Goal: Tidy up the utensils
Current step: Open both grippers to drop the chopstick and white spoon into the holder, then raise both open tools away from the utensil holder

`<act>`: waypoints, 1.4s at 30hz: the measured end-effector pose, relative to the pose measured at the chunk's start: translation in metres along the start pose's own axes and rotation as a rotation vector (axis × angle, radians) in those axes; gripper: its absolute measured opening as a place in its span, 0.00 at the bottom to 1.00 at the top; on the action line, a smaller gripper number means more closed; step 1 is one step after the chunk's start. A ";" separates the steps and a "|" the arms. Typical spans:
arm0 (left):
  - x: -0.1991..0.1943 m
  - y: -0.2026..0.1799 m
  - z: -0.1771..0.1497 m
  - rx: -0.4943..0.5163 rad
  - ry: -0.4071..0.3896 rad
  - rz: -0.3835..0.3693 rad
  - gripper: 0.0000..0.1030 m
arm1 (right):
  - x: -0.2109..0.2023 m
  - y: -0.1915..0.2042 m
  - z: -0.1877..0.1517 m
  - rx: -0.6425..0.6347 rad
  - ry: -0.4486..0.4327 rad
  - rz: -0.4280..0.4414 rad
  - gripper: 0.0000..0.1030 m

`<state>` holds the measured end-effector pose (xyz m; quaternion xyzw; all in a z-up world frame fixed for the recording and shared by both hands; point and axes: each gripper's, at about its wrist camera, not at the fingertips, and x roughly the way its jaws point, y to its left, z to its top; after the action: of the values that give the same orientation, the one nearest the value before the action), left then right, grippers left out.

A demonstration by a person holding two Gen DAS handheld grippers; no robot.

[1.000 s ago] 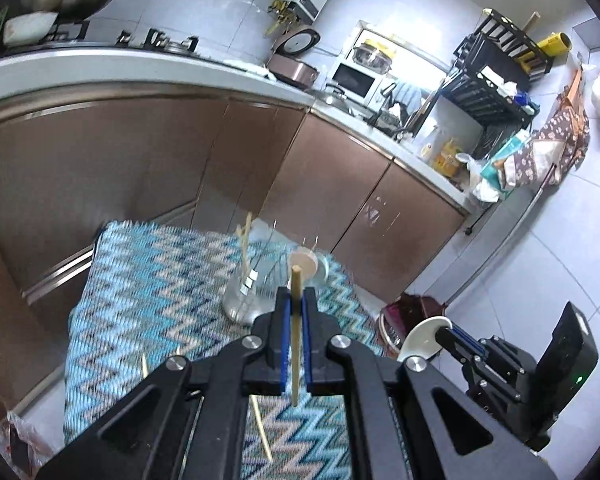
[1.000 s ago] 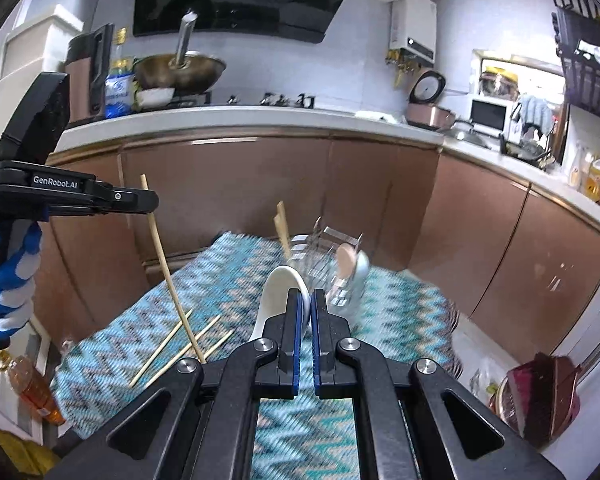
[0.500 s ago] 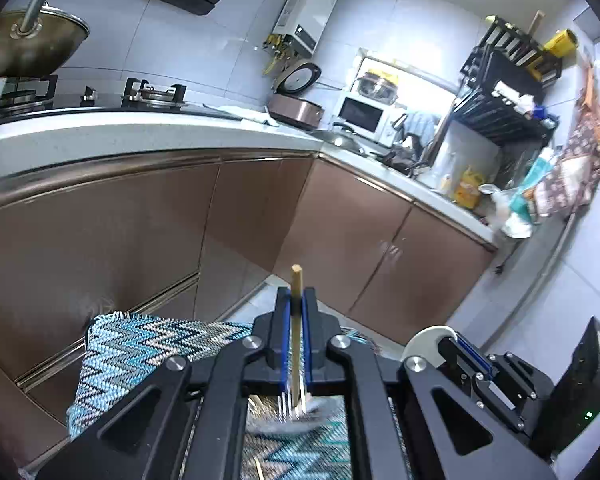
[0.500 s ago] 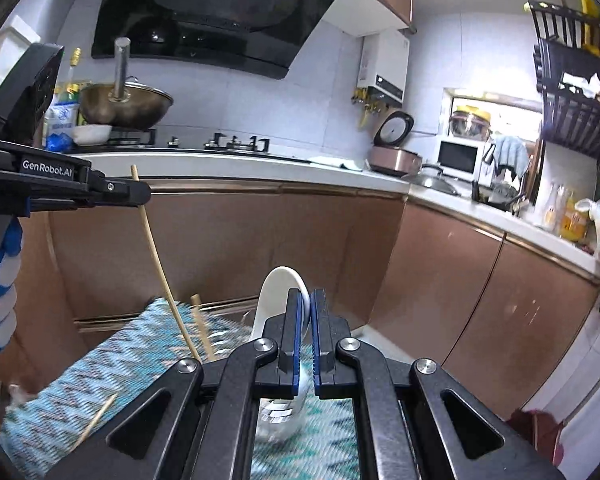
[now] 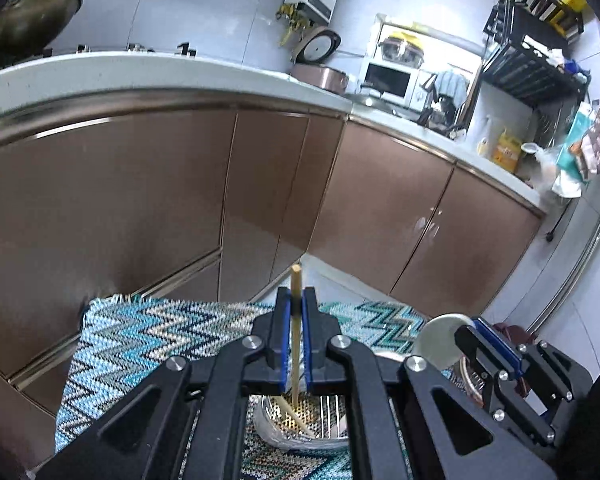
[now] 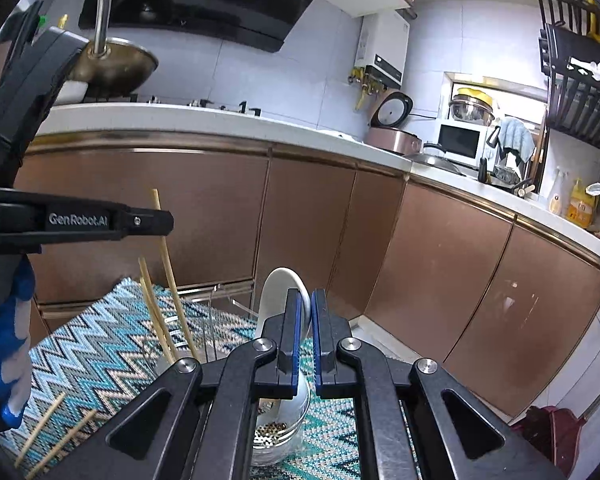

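Kitchen with brown cabinets, a zigzag-cloth desk in front, and both my tongs loaded over the holder.

My left tongs are clamped on a chopstick whose lower end is already inside the clear utensil holder; my right tongs are clamped on a white spoon above the same holder. I'd say we're partway: some chopsticks stand in it, neither piece is released. Only the right view shows the loose chopsticks left on the cloth; the left view looks down at the holder's perforated bottom.
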<state>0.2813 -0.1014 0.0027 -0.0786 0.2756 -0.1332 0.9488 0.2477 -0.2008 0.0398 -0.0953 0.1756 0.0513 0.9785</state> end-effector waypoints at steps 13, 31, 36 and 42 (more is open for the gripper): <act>-0.045 0.003 -0.012 0.005 -0.024 0.006 0.10 | -0.029 0.007 -0.009 0.060 0.015 0.015 0.26; -0.158 -0.014 -0.057 0.078 -0.065 0.000 0.22 | -0.137 0.013 -0.029 0.184 0.024 0.011 0.36; -0.199 -0.007 -0.063 0.080 -0.119 0.036 0.23 | -0.169 0.013 -0.029 0.195 -0.002 -0.002 0.39; -0.242 0.005 -0.069 0.072 -0.189 0.095 0.38 | -0.206 0.013 -0.027 0.210 -0.045 -0.024 0.53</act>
<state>0.0481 -0.0299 0.0649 -0.0434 0.1832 -0.0899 0.9780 0.0445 -0.2074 0.0851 0.0071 0.1570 0.0230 0.9873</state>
